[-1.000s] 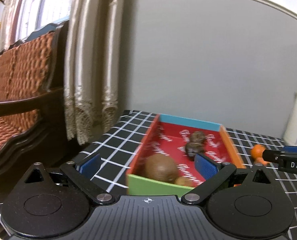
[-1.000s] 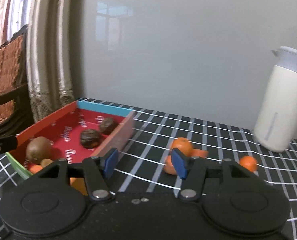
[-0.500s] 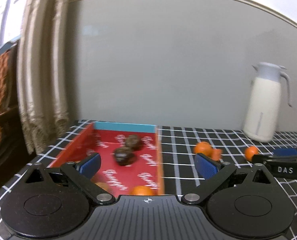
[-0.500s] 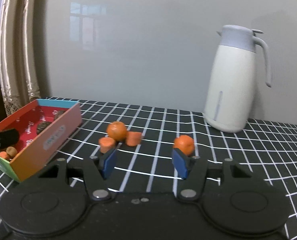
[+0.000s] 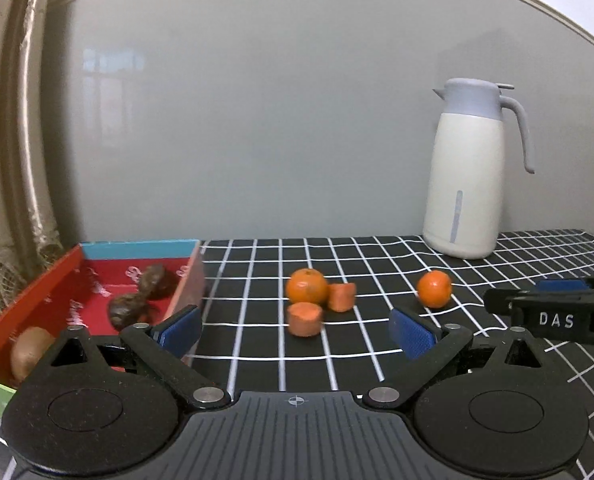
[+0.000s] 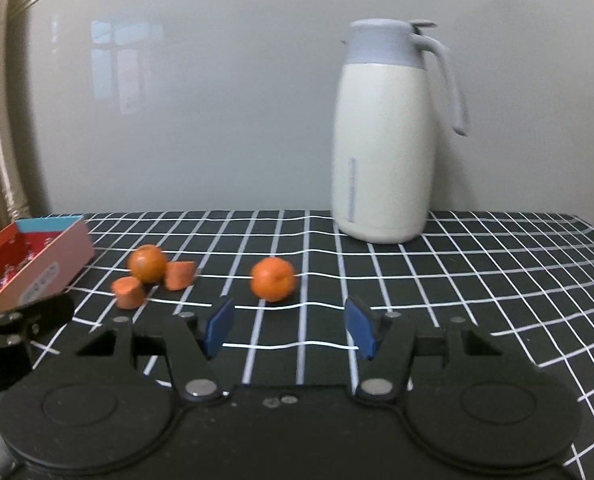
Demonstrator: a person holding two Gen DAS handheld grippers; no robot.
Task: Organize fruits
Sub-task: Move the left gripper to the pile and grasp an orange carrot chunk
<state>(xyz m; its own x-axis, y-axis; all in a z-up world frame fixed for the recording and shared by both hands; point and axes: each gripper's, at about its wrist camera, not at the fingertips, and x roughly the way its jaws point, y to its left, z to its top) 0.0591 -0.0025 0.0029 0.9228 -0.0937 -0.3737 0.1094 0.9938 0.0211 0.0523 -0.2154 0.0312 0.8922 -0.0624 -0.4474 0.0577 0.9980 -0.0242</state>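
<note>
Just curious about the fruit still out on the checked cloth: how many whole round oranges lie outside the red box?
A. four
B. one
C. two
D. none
C: one orange sits beside two cut orange-coloured chunks, and a second orange lies apart, nearer the thermos jug.

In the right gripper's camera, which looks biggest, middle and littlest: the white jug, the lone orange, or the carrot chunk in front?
1. White jug
2. Lone orange
3. Front carrot chunk
</note>
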